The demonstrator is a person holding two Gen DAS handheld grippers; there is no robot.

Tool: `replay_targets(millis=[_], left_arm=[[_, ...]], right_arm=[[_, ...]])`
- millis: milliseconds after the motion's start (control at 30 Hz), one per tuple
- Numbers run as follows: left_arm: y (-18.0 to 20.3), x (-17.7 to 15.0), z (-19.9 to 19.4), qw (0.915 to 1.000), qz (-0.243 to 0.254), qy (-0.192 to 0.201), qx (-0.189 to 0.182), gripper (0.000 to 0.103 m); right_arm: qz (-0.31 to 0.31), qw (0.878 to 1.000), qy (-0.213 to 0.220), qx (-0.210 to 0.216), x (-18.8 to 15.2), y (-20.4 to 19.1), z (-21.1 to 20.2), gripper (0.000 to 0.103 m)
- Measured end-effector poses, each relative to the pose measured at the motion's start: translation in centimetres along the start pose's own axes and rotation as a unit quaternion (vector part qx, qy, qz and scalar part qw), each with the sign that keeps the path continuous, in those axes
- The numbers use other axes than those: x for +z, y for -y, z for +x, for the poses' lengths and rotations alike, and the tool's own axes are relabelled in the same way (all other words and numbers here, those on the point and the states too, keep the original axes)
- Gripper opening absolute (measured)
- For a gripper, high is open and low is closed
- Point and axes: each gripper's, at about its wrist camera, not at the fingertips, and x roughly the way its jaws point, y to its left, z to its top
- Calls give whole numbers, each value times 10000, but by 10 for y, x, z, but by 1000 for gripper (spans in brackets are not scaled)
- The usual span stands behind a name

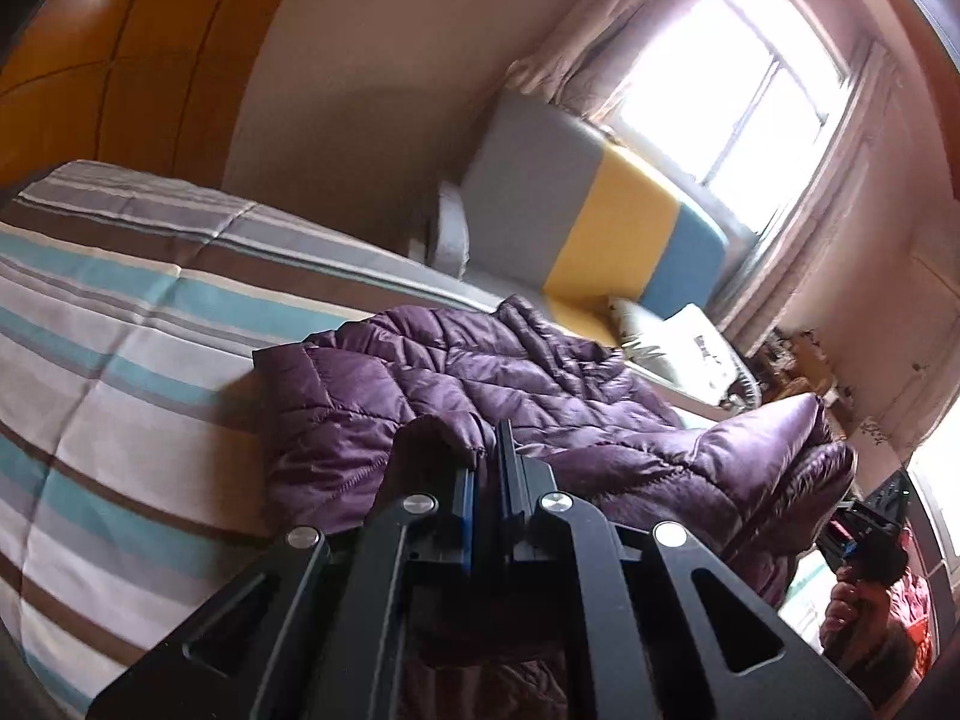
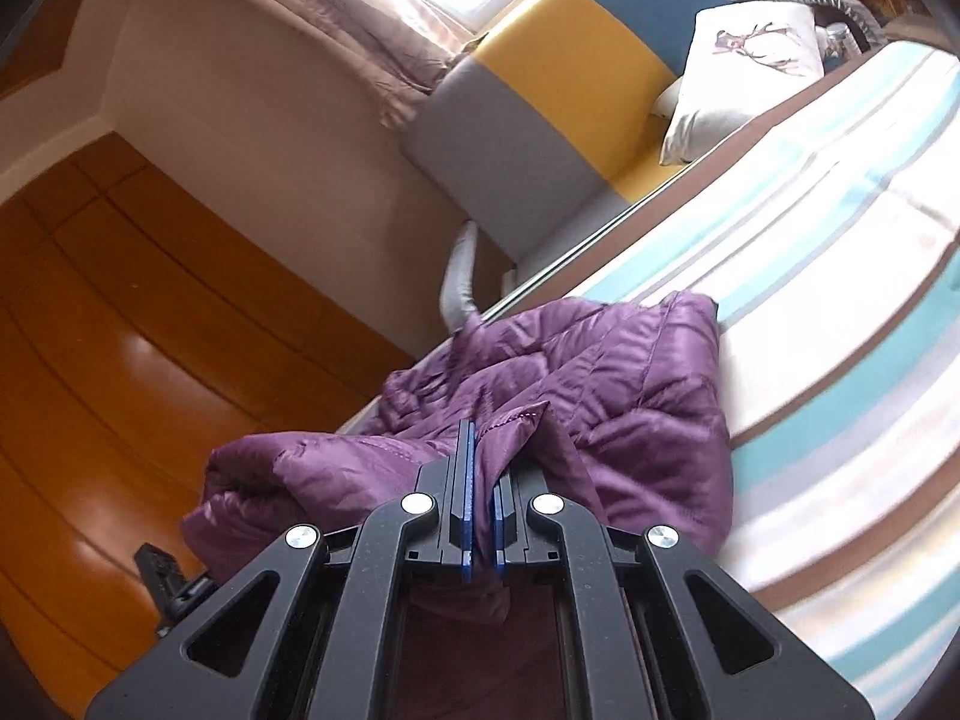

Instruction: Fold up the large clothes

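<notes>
A purple quilted jacket [image 1: 480,384] lies crumpled on a striped bed; it also shows in the right wrist view [image 2: 630,396]. My left gripper [image 1: 489,456] is shut on a fold of the jacket's near edge. My right gripper [image 2: 483,450] is shut on another edge of the jacket, and fabric hangs down between its pads. In the left wrist view the right gripper [image 1: 864,531] and the hand holding it show at the far right, beside a raised part of the jacket.
The bed has a striped cover [image 1: 120,312] in teal, brown and white. A grey, yellow and blue headboard [image 1: 606,204] and a white pillow [image 2: 738,72] stand under a window [image 1: 738,78]. An orange wooden wardrobe [image 2: 120,312] flanks the bed.
</notes>
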Motion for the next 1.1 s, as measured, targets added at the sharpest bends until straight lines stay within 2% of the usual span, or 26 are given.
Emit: replay_targets(millis=[167, 333, 433, 533, 567, 633, 667, 700, 733, 800, 867, 900, 933, 1100], left_arm=[[-8, 8, 39, 9990, -205, -288, 268, 6], [-4, 8, 67, 9974, 91, -427, 579, 10], [-10, 7, 77, 9975, -39, -478, 528, 17], [-16, 6, 78, 9979, -287, -427, 381, 29], [-17, 6, 78, 9980, -342, -398, 348, 34], [-19, 6, 74, 9983, -438, -275, 280, 51], [-19, 7, 68, 9981, -441, -117, 418, 72], [-20, 9, 63, 9965, -436, 50, 712, 94], [-21, 10, 58, 9950, -453, 218, 862, 96], [-28, 14, 48, 9934, -583, 409, 898, 96], [-35, 16, 43, 9910, -785, 464, 978, 97], [-38, 15, 38, 9896, -881, 530, 1005, 98], [-41, 14, 34, 9887, -930, 589, 1016, 99], [-48, -1, 16, 9852, -870, 822, 1230, 101]], right_arm=[[30, 9994, 22, -350, 10, 4, 27, 4], [-31, 9975, -45, -701, 10, 12, 58, 4], [29, 9966, -70, -824, 8, 18, 72, 7], [77, 9968, -3, -794, 7, 23, 78, 10], [65, 9970, 23, -771, 7, 23, 79, 11], [69, 9973, 40, -733, 7, 24, 78, 11], [80, 9974, 39, -713, 7, 24, 78, 11], [115, 9977, 42, -662, 8, 25, 77, 11], [171, 9981, 55, -595, 8, 27, 75, 17], [298, 9984, 157, -443, 10, 28, 70, 33], [360, 9975, 413, -438, 12, 27, 60, 75], [352, 9960, 659, -481, 13, 26, 50, 79], [346, 9956, 732, -475, 14, 25, 46, 80], [11, 9942, 570, -908, 15, 22, 33, 80]])
